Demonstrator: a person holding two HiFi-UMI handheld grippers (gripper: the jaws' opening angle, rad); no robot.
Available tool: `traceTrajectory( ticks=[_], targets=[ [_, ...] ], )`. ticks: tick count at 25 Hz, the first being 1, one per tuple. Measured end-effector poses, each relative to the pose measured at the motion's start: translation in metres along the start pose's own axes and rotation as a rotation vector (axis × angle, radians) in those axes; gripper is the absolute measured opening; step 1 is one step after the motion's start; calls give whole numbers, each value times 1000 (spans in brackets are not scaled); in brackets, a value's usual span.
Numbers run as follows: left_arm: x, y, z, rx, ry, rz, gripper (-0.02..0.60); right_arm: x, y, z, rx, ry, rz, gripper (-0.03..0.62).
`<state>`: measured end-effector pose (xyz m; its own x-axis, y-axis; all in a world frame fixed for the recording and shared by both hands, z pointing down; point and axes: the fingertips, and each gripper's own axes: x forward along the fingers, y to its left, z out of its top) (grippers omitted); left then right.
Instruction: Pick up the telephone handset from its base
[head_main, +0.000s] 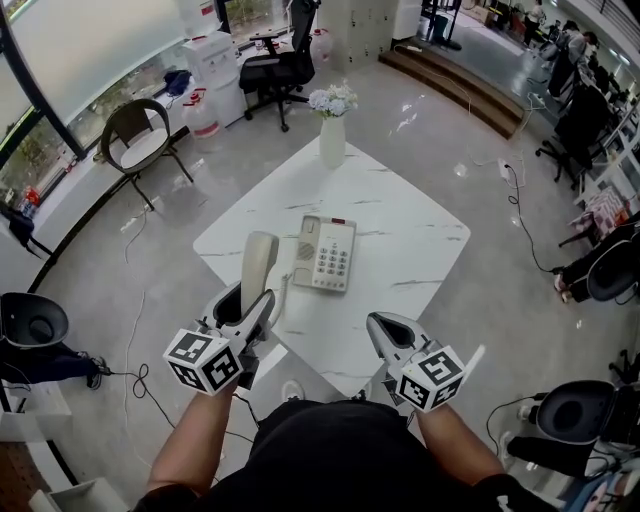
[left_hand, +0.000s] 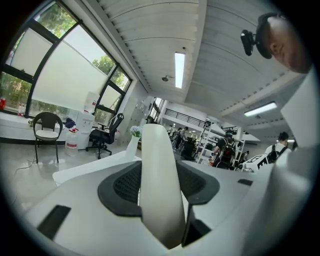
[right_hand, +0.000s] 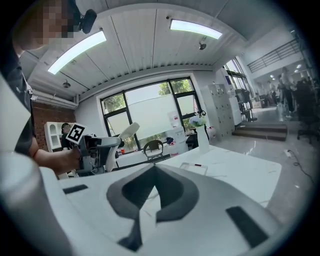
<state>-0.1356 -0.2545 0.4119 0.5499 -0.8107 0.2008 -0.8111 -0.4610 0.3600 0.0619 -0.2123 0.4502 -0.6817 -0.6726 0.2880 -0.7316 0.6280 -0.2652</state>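
We pinch the handset (head_main: 258, 262) in the left gripper (head_main: 250, 308) fingers, its long axis steeply tilted, free end up and away from us; the right gripper (head_main: 392, 335) fingers are pressed together.

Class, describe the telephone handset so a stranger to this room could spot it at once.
Find the white marble table. Beside the keypad base on it, the left gripper holds the handset. It is the long curved cream bar standing on end, unlike the flat base and the flower vase.
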Motion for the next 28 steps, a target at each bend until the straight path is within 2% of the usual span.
traceTrajectory(
  ticks=[13, 28],
  targets=[
    [-32, -18, 3, -14, -77, -3, 215, 2, 3, 8, -10, -14, 4, 2],
    [-34, -30, 8, 10, -79, -27, 215, 0, -2, 6, 17, -26, -11, 2]
  ],
)
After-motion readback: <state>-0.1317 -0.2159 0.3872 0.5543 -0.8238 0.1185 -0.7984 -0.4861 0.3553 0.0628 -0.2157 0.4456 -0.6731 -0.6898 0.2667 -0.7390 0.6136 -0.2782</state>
